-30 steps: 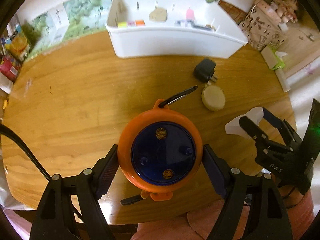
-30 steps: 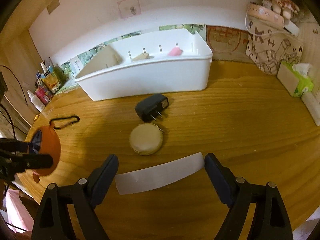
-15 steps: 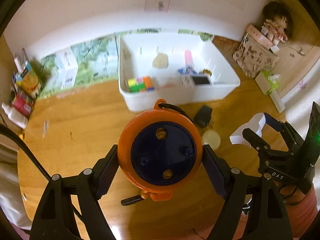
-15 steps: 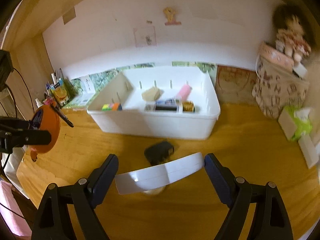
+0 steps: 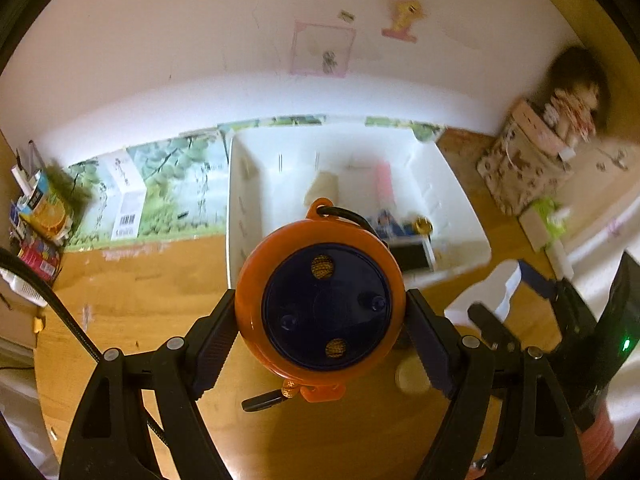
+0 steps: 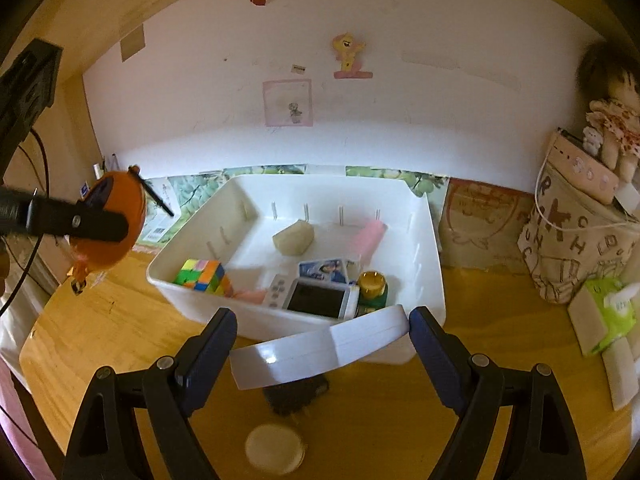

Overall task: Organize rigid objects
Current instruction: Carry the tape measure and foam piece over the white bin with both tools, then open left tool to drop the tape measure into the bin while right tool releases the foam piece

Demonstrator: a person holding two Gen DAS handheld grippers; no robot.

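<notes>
My left claw clamps an orange round case with a dark blue face, a black carabiner clipped at its twelve o'clock. It hangs above the wooden table, before the white bin. My right claw pinches a white flat box by its ends, at the bin's six o'clock rim. Inside the bin lie a colourful puzzle cube, a small white-framed screen device and a gold-lidded jar. At six o'clock below the box sit a black charger and a round cream tin.
</notes>
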